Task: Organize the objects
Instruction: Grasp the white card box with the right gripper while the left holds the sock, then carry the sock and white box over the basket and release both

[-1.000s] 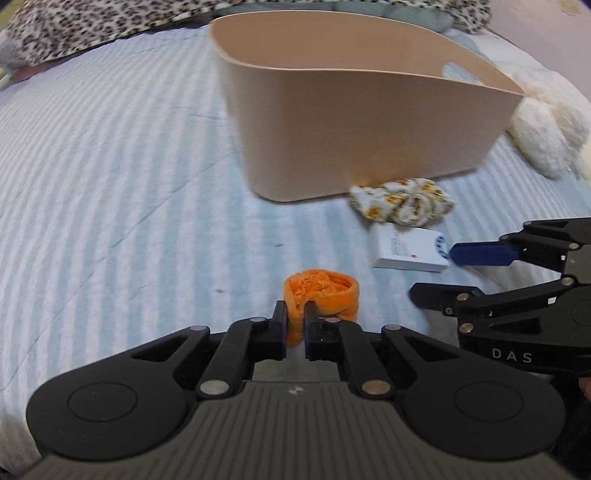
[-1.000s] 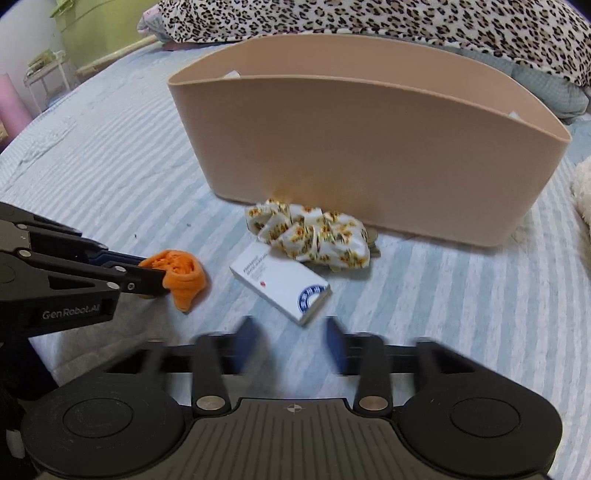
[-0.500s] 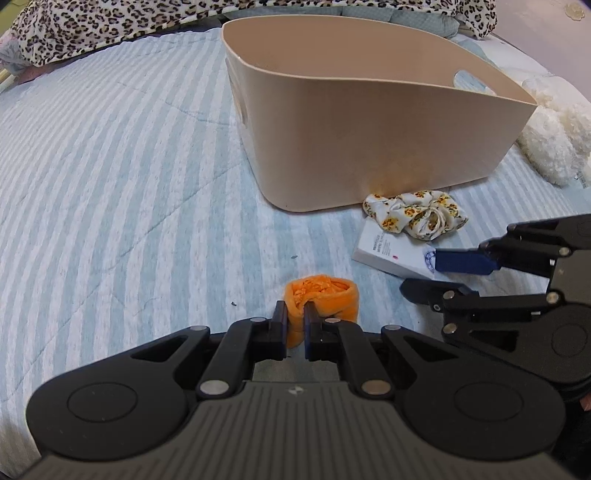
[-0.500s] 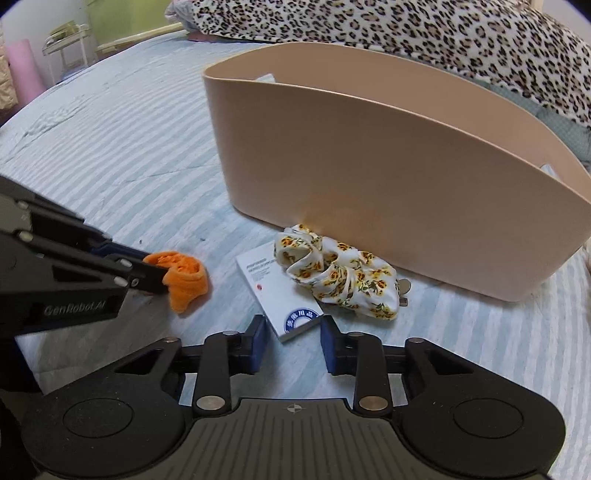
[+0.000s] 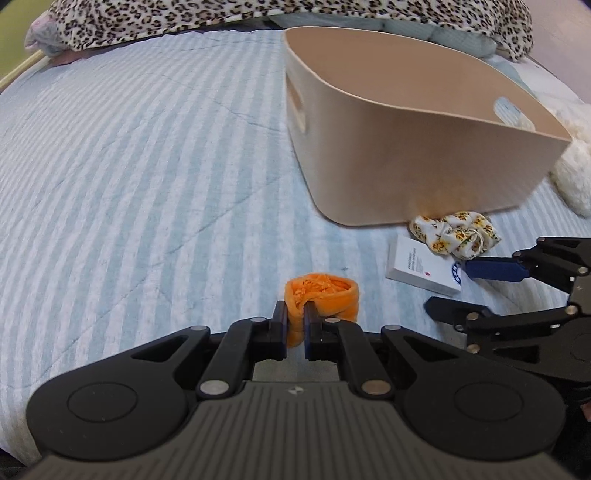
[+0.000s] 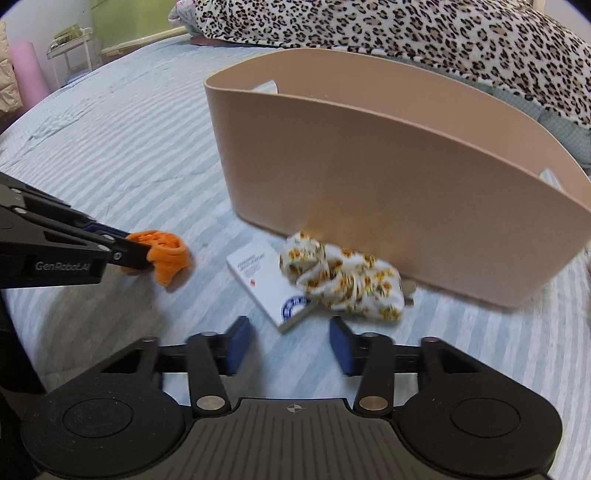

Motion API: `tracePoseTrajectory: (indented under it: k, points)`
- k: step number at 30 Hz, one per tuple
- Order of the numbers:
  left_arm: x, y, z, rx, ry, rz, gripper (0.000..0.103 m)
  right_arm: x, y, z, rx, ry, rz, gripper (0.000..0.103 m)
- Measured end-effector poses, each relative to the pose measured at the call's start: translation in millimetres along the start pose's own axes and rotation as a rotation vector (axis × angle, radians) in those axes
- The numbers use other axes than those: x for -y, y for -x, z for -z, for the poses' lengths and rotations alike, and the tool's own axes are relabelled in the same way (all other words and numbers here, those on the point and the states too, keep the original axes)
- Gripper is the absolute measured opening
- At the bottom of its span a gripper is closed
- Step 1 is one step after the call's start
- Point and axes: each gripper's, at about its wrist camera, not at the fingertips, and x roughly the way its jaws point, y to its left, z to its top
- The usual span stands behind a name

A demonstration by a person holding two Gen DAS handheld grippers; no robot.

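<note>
My left gripper is shut on an orange rolled cloth and holds it just above the striped bed cover; the cloth also shows in the right wrist view. My right gripper is open and empty, just short of a white box with a floral scrunchie lying over its far end. The right gripper shows in the left wrist view next to the box. A beige plastic bin stands behind them, apparently empty.
A leopard-print blanket lies along the bed's far side. A white fluffy toy sits right of the bin. A small metal piece lies by the scrunchie. Striped bed cover stretches to the left.
My left gripper has lifted and pulled back with the orange cloth, showing more of the bin's inside. My right gripper moved in over the white box and its jaws have opened wider.
</note>
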Motion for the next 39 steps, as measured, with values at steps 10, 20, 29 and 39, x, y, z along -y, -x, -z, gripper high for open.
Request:
tracePoseTrajectory:
  k: [10,20,29,39]
  points:
    - [-8.8,-7.9,-7.2,0.002,0.009,-0.012,0.009,-9.6,-21.5,-17.8,0.021,-0.023,-0.025,0.056]
    - [-1.7,3.2,-5.7,0.027,-0.011,0.011,0.009,-16.2,-5.4,-6.2,0.03,-0.016,-0.045,0.029]
    - [15.1,56.7,-8.8,0.13,-0.041,0.045,0.009,-5.6,56.2,3.8,0.124,-0.02,-0.045,0.029]
    - [46.6,117.5,-63.4,0.344,-0.086,0.054,0.009,44.5,134.5,-26.7,0.357,-0.107,0.033,0.029]
